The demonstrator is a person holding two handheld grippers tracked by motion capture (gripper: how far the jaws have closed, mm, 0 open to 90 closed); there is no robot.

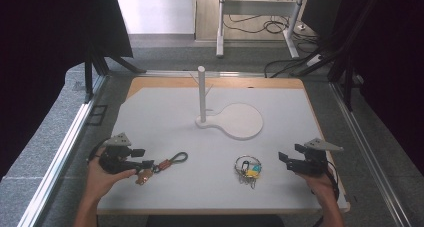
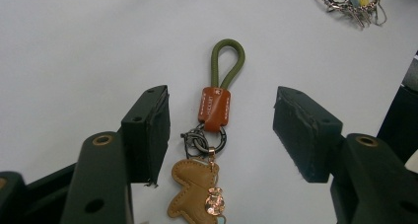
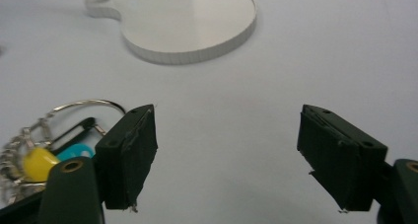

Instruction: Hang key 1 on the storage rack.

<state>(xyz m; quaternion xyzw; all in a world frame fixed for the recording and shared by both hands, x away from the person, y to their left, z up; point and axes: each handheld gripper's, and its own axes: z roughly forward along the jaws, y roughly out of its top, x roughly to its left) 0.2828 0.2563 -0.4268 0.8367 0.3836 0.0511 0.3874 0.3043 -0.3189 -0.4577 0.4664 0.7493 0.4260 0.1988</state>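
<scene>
A keychain (image 1: 169,162) with an olive cord loop (image 2: 226,62), an orange leather tab and a tan leather charm (image 2: 196,195) lies on the white table. My left gripper (image 1: 142,158) rests at the front left, open, its jaws standing on either side of the keychain's metal rings (image 2: 204,137) without touching them. A bunch of keys on a wire ring (image 1: 248,168) with yellow and blue tags (image 3: 39,161) lies front centre. My right gripper (image 1: 289,160) is open at the front right, just right of that bunch, with bare table between its fingers.
A white stand with a round base (image 1: 239,120) and an upright post with side pegs (image 1: 201,89) sits mid-table, towards the back. The white mat (image 1: 170,112) lies on a wooden board edged by metal rails (image 1: 65,147). Cables and desk legs lie beyond.
</scene>
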